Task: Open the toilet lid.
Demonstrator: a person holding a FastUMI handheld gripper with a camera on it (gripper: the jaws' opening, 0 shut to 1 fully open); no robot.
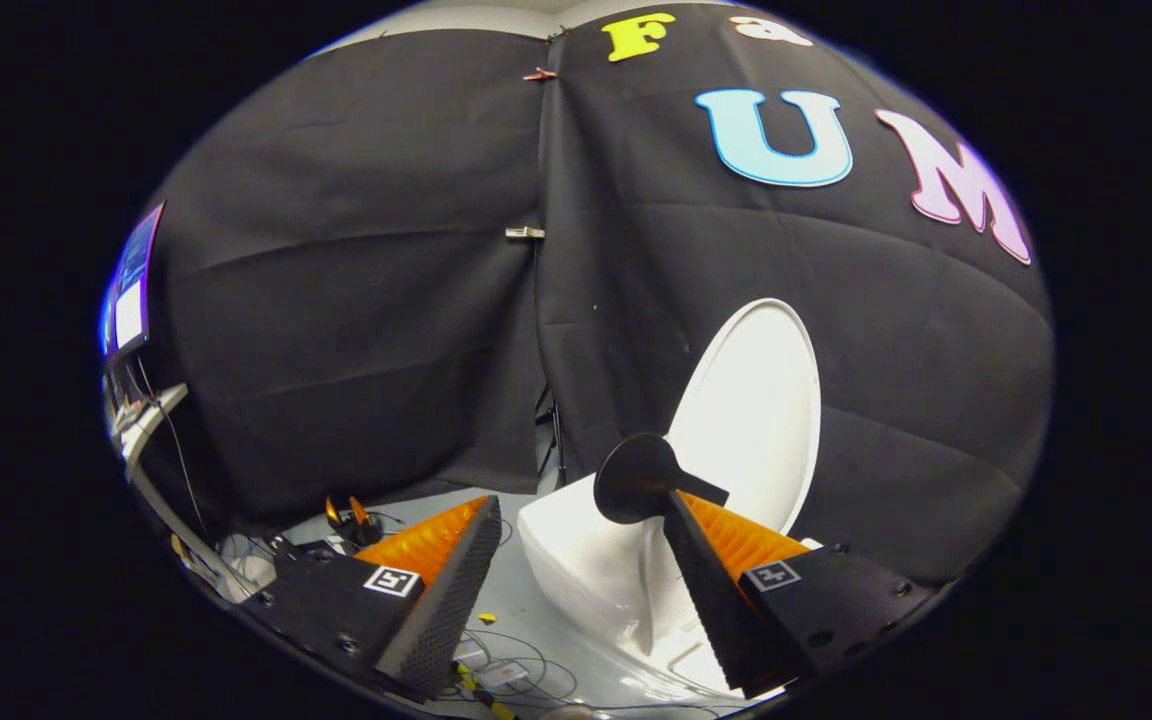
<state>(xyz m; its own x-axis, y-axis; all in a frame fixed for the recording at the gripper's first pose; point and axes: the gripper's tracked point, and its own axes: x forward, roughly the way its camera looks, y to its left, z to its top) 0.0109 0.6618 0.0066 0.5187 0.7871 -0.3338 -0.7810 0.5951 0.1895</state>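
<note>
- the gripper [576, 510] has its jaws spread wide, with nothing held between them; the two fingers reach forward with open floor and the toilet's near side in the gap.
- the toilet lid [756, 410] stands raised, tilted back against the black cloth wall [356, 300], its pale inner face turned toward the gripper.
- the toilet [576, 560] sits just ahead of the fingers, white and glossy, its body running from between the fingers toward the right one; the right finger crosses in front of part of it.
- a dark round disc [636, 478] on a short stem shows at the tip of the right finger, in front of the lid's lower edge (whether it touches the lid cannot be told).
- the floor [526, 620] is pale grey and smooth, with thin cables [506, 655] looping across it near the fingers.
- the cloth wall hangs in two panels that meet at a corner seam, pinned by small clips [525, 232].
- off to the left a lit screen [133, 285] sits on a stand, with more wires and small gear low beside it, among them an orange-tipped tool [351, 515] on the floor beyond the left finger.
</note>
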